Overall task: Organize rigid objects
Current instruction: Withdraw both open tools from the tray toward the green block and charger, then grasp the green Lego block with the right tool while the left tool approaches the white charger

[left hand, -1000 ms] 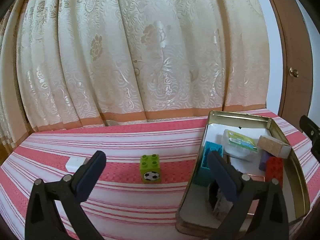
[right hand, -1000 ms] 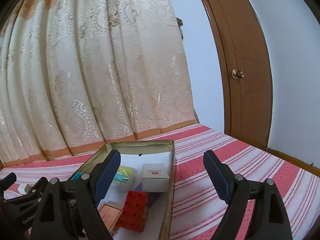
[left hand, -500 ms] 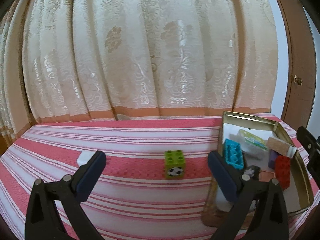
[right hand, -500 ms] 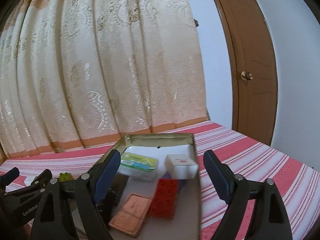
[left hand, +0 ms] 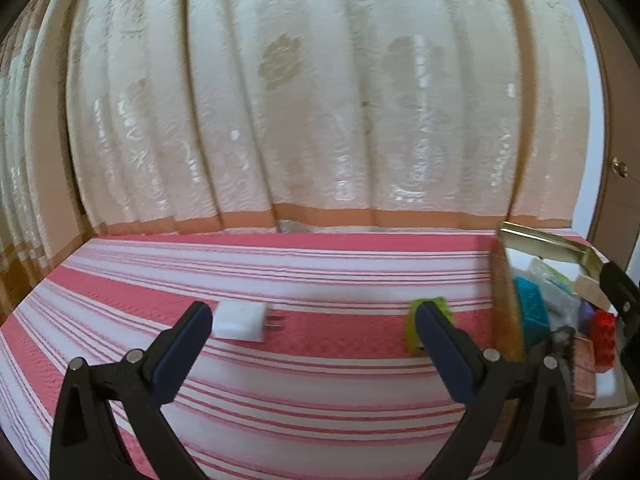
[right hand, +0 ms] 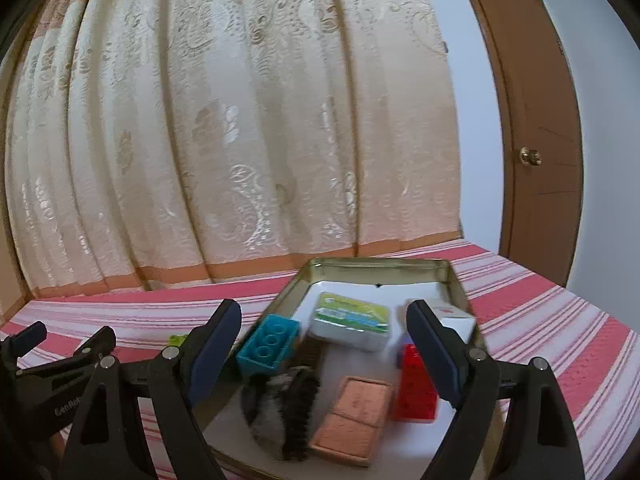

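A white plug adapter [left hand: 240, 321] lies on the striped cloth just beyond my left gripper's left finger. A green brick [left hand: 434, 314] stands partly behind the right finger; it also shows in the right wrist view [right hand: 179, 339]. My left gripper [left hand: 312, 332] is open and empty. A gold tin tray [right hand: 376, 266] holds a teal brick [right hand: 269, 345], a red brick [right hand: 414, 390], a green-labelled case [right hand: 352, 320], a white box [right hand: 456, 318], a pink eraser block [right hand: 352, 416] and a dark fuzzy item [right hand: 286, 408]. My right gripper [right hand: 324, 344] is open above the tray.
The pink and white striped tablecloth [left hand: 320, 272] covers the table. A cream curtain [left hand: 320, 100] hangs behind. A brown door [right hand: 536, 140] stands at the right. The tray sits at the right in the left wrist view [left hand: 548, 240].
My left gripper has swung left: the green brick and tray slid right in its view and the white adapter came between the fingers. My right gripper turned left, bringing the tray to centre.
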{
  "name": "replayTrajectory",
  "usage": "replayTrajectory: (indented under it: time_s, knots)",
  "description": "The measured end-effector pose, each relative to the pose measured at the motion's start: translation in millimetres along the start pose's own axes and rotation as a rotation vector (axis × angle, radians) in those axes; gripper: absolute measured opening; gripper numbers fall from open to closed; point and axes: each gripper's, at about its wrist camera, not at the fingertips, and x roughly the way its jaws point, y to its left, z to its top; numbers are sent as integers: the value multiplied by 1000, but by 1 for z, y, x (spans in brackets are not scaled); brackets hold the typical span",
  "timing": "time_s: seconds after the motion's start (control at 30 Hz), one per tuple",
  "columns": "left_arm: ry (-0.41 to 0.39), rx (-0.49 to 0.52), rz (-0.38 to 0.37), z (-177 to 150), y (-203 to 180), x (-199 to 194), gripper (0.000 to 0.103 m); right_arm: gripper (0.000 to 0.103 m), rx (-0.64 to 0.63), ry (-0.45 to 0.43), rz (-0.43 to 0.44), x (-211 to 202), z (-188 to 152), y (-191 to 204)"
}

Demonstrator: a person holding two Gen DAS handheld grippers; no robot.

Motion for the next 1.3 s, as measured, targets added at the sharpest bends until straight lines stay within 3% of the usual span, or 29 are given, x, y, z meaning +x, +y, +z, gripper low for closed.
replayTrajectory:
  time_s: [0.57,0.73,1.2,1.3]
  knots:
    - [79,-64,101,6,73,29,102,86,-98,92,100,34,-4,81]
    - [122,-123,128,7,96,41,102,86,-135,145,111,53,-5,106]
    - [169,-206,223,10,134,57,102,86,-197,401,104,115,-18,143]
    - [179,-210,220,10,134,58,102,77,-177,474,114,128,-23,141]
